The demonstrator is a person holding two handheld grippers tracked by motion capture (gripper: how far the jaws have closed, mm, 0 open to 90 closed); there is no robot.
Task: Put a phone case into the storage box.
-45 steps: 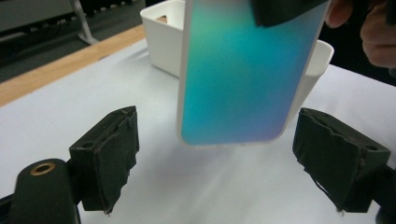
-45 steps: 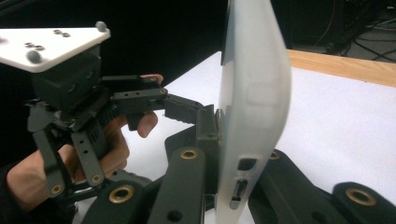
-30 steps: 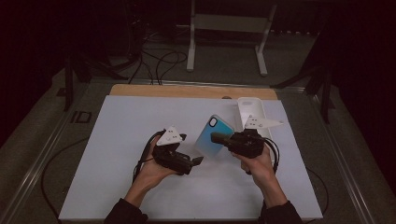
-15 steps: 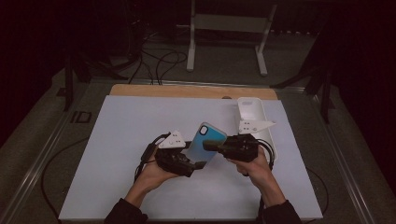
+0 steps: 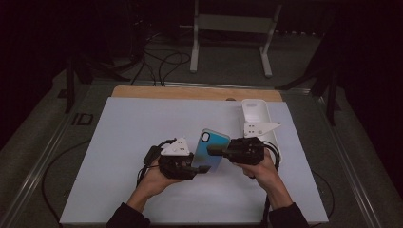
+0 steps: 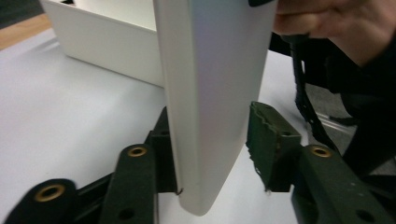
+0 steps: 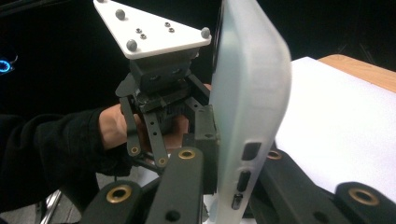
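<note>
Mid-frame, the right gripper clamps the phone case; the left gripper, jaws just closing around it, hasn't gripped; handover unfinished.

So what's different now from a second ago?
The right gripper swung the blue phone case over toward the left gripper, and it stays shut on it. The left gripper's jaws have just been closing around the case's lower end; one pad touches, the other is still apart. The white tray and the white mat stayed put.
</note>
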